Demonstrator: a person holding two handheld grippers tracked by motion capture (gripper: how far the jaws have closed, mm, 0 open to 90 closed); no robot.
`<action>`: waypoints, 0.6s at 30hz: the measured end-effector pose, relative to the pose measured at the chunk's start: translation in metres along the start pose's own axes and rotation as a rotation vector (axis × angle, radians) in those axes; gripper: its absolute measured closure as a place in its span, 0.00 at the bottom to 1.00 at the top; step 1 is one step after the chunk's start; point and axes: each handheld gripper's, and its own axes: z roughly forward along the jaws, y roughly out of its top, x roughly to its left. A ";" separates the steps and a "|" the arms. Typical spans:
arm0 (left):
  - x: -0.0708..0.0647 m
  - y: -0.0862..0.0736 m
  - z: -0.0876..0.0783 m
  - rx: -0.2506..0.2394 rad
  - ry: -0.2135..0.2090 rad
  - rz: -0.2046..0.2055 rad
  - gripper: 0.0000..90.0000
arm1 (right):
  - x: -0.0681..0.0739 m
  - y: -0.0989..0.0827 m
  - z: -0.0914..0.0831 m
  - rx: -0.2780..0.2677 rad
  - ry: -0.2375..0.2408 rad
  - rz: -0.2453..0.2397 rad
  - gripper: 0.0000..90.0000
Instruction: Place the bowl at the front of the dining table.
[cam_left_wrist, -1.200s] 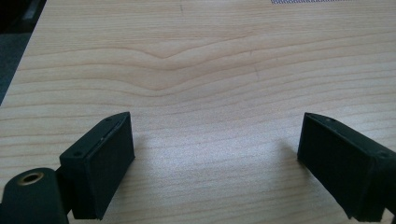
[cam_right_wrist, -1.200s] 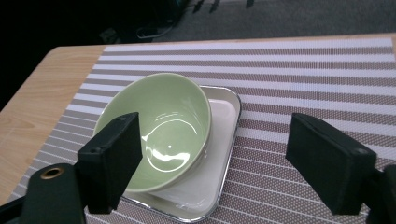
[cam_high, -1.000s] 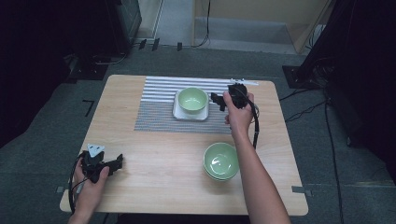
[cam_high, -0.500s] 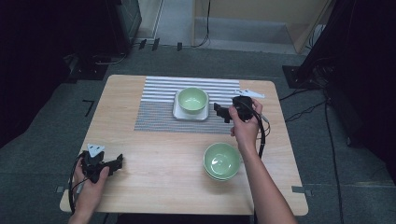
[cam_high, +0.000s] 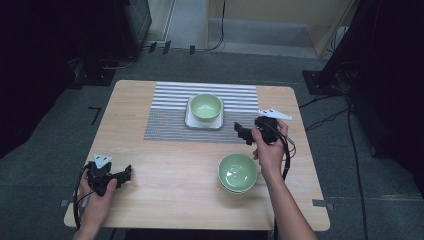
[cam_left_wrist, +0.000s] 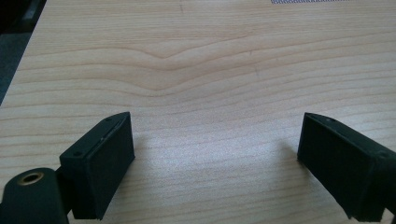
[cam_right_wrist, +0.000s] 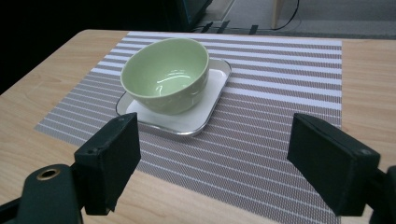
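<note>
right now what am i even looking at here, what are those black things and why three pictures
A person sits at a light wooden table and holds a black hand-held gripper in each hand. Each one ends in two flat black fingers that can pinch.

The high view looks down from above: the left gripper rests near the table's front left corner, and the right gripper is held at the right edge of a grey-and-white striped placemat.

The other two pictures come from small cameras riding on the grippers, looking out between their fingers. The left gripper view looks at bare wood. The right gripper view looks towards a pale green ceramic bowl standing on a small white square tray.

A second pale green bowl stands near the person's right forearm. Both grippers are open and hold nothing.
</note>
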 end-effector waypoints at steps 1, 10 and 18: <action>0.000 0.000 0.000 0.000 0.000 0.000 0.12 | -0.001 -0.002 -0.002 0.000 -0.002 -0.004 0.19; 0.000 0.000 0.000 0.000 0.000 0.000 0.12 | -0.002 -0.013 -0.017 -0.003 0.000 -0.017 0.19; 0.000 0.000 0.000 0.000 0.000 0.000 0.12 | -0.004 -0.027 -0.028 -0.011 -0.006 -0.009 0.19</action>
